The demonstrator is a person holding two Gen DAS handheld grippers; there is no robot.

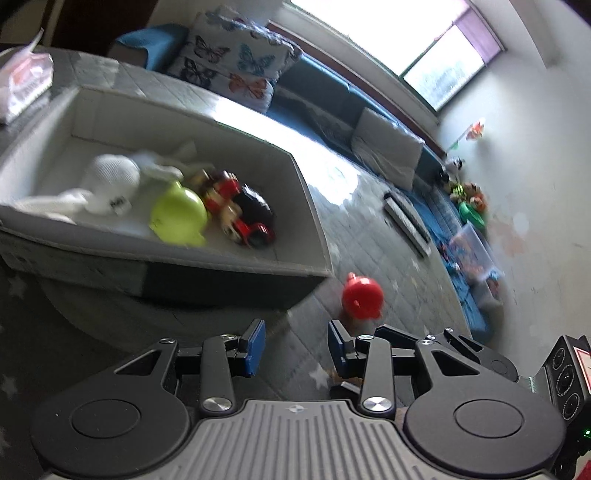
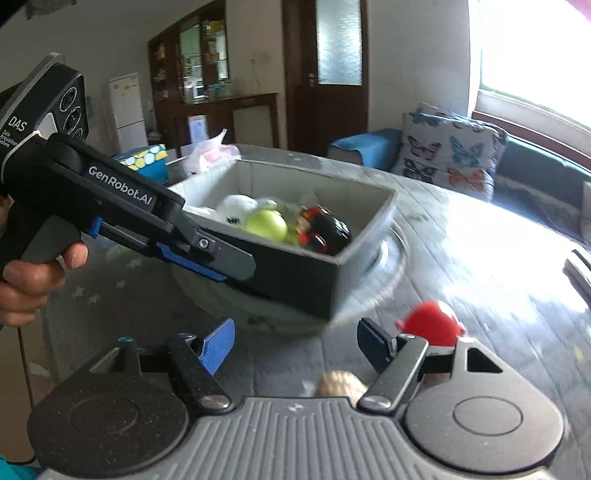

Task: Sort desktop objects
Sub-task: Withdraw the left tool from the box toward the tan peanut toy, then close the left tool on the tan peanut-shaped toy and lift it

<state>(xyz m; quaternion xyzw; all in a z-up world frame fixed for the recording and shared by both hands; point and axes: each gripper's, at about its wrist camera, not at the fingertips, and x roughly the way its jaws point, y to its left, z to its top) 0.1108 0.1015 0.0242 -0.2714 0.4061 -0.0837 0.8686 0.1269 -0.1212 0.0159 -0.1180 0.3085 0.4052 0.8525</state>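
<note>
While both sets of jaws stand apart and grasp nothing, the right gripper [image 2: 295, 347] sits just short of the red toy [image 2: 432, 325] on the grey mat; left gripper [image 1: 296, 345] hovers beside the grey storage box [image 1: 314, 221].

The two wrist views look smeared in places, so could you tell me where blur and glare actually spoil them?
Left wrist view: the storage box and red toy are motion-blurred, the window is blown out, and glare whitens the table. Right wrist view: the red toy and box corner smear, with glare washing out the table's right side; both grippers' own frames stay sharp.
</note>
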